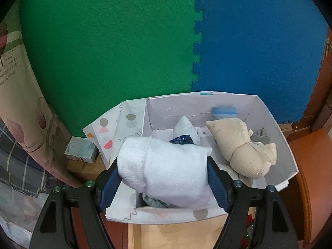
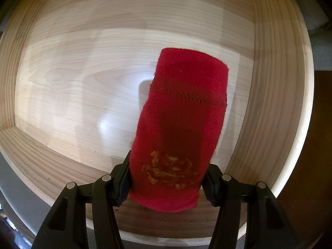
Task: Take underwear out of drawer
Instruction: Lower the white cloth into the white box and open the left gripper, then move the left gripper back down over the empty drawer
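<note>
Above the bare wooden drawer [image 2: 83, 72] the right tongs [image 2: 166, 184] pinch a soft, light red roll [image 2: 184, 124] at its near end, while the left tongs [image 1: 164, 180], spread wide, clamp a squashy white bundle [image 1: 166, 166] over the white box [image 1: 286, 145].

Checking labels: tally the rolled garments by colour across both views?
White: 2, white roll in left tool; white bundle in box
Beige: 1
Blue: 1
Red: 1, right tool
Total: 5
</note>
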Demonstrator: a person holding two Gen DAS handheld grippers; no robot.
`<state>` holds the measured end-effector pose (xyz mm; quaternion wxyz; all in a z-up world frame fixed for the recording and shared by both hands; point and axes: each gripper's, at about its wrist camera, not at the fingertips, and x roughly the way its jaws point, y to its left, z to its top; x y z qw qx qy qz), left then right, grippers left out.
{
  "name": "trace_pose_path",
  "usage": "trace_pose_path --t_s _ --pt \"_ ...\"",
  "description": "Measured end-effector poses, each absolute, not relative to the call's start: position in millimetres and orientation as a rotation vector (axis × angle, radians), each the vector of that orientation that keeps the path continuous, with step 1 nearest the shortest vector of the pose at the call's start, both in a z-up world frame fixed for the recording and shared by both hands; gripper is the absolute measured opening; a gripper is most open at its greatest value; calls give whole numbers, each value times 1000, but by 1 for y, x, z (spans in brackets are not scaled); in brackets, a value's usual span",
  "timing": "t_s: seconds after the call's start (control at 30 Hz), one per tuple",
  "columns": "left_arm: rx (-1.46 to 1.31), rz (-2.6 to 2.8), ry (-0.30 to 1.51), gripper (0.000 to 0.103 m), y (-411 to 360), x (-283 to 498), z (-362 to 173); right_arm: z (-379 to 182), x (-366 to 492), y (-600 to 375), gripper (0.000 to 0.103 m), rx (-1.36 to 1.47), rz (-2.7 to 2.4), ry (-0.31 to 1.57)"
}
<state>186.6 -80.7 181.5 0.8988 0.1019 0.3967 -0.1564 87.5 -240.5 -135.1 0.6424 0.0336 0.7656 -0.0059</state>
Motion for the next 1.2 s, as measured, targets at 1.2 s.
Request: trace_pose_path --t_s 1.2 --pt "293 -273 853 79 -43 135 130 -135 90 -237 56 69 -14 1749"
